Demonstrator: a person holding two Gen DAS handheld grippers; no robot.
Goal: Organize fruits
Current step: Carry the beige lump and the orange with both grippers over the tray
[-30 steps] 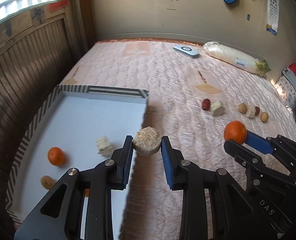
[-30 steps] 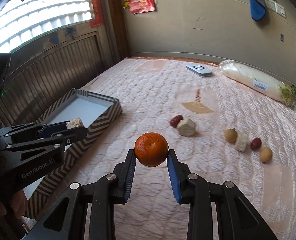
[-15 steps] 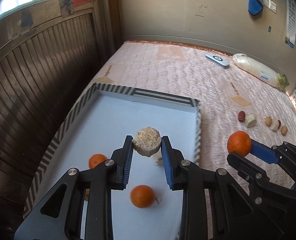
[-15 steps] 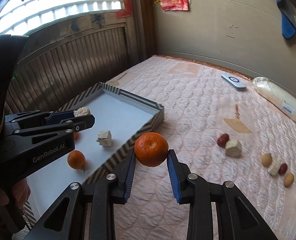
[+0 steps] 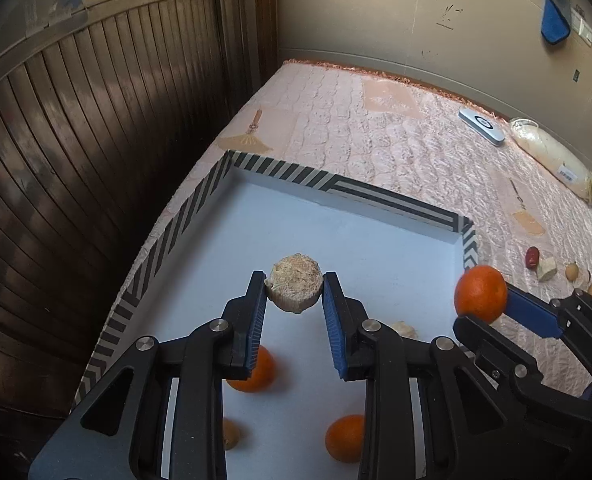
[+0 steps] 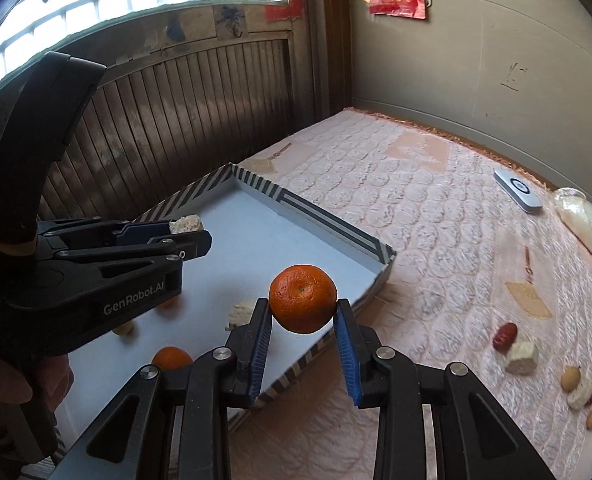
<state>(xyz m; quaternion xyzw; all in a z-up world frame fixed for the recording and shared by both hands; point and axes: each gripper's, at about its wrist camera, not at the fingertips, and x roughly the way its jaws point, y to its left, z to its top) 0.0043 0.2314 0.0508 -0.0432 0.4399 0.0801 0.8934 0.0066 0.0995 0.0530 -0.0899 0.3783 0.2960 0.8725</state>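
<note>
My left gripper (image 5: 294, 290): jaws nearly together, clamped on a tan fibrous chunk (image 5: 295, 287), held above the tray (image 5: 338, 186) floor. Right gripper (image 6: 303, 312): jaws clamped on an orange (image 6: 303, 298), hanging over the tray's right rim w/ the bed (image 6: 396, 208) just past it.

Left view: tray floor open from centre to 12 o'clock. Near end busier: two loose oranges, one at 7 (image 5: 258, 372), one at 6 (image 5: 345, 438), a pale chunk (image 5: 405, 328) at 5, a small tan fruit (image 5: 231, 438) at 7.

Right view: more small fruit and pale pieces (image 6: 522, 358) at 4 o'clock on the pink quilted bed, well apart from the tray. Dark slatted panel (image 5: 76, 160) runs close along the tray's left rim; grey wall (image 5: 396, 20) at 12.
</note>
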